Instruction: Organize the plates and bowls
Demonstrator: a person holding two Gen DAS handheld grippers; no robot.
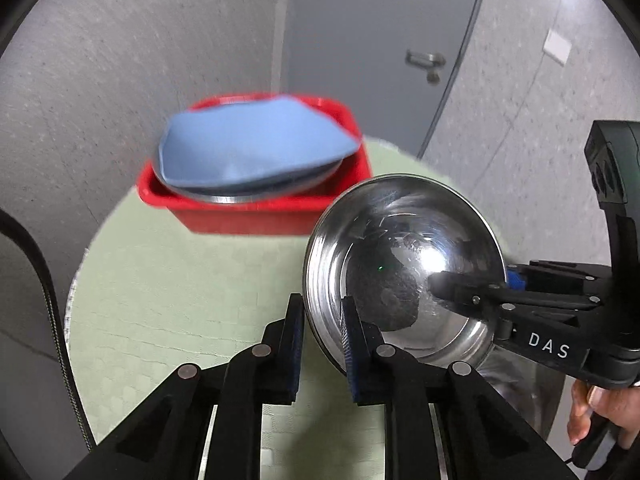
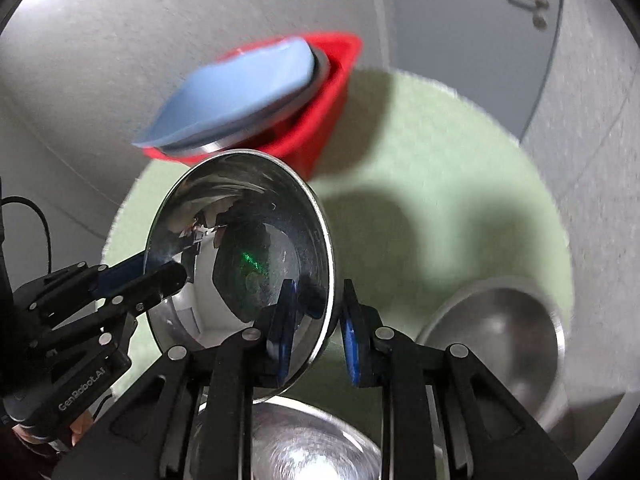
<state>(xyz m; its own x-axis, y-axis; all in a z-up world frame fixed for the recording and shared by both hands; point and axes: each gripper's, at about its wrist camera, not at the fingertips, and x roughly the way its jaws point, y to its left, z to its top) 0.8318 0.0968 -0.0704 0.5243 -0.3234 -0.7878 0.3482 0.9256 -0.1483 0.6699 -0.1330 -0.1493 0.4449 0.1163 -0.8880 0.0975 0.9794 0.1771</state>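
A steel bowl [image 1: 404, 268] is held tilted above the green table mat [image 1: 180, 300]. My left gripper [image 1: 322, 344] is shut on its left rim, and my right gripper [image 1: 468, 292] is shut on its right rim. In the right wrist view the same bowl [image 2: 240, 264] sits between my right gripper's jaws [image 2: 320, 328], with my left gripper [image 2: 160, 276] on its far rim. A red tub [image 1: 256, 216] at the back holds a steel plate [image 1: 240, 196] with a blue plate [image 1: 256, 144] on top.
Two more steel bowls sit on the mat in the right wrist view, one at the right [image 2: 504, 340] and one under my gripper [image 2: 312, 448]. A grey wall and door [image 1: 380, 40] stand behind the round table.
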